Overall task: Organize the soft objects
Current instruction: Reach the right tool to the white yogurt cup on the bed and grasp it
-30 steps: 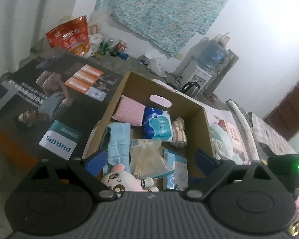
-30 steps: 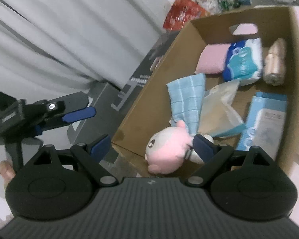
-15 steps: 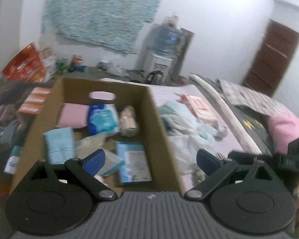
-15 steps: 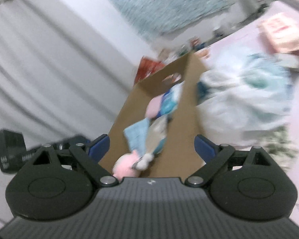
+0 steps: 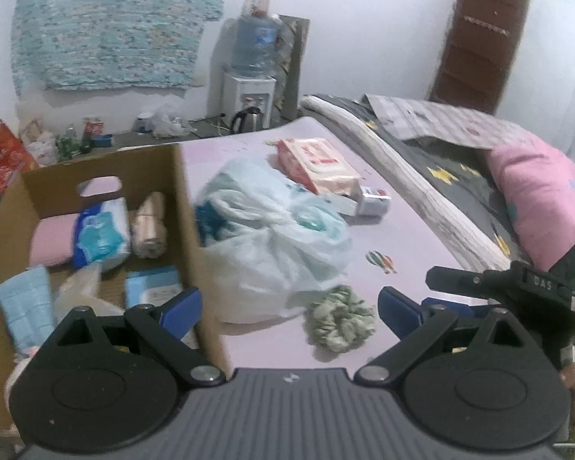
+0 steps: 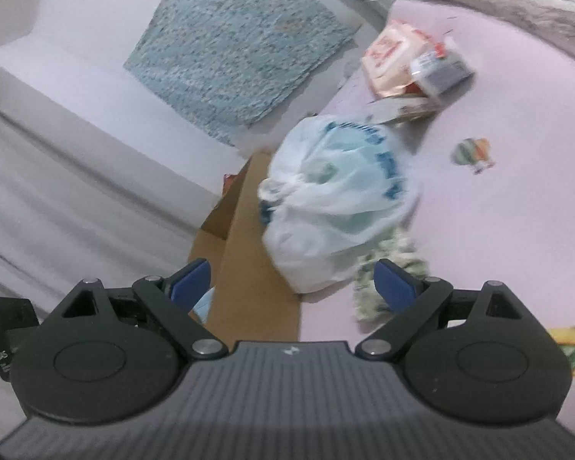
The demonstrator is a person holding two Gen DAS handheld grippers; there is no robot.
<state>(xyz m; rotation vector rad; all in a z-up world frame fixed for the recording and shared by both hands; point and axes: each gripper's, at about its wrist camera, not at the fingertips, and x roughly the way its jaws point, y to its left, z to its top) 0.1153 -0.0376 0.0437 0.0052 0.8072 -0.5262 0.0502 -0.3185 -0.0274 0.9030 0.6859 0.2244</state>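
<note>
Both grippers empty, jaws wide: left gripper (image 5: 289,303), right gripper (image 6: 291,281). Cardboard box (image 5: 184,207) at the bed's (image 5: 410,222) left edge already collects soft goods. Plastic bag (image 5: 272,245) touches its wall; scrunchie (image 5: 339,324) beside it, apparently awaiting pickup.

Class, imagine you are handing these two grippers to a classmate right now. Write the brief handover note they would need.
Left gripper: open, empty, hanging over the box wall and the sheet.
Right gripper: open, empty, facing the plastic bag.
Done: the cardboard box already holds a pink cloth, a blue tissue pack, a blue towel and more.
Left: on the pink sheet outside the box lie the plastic bag, a green scrunchie beside it, and a wipes pack behind.
</note>
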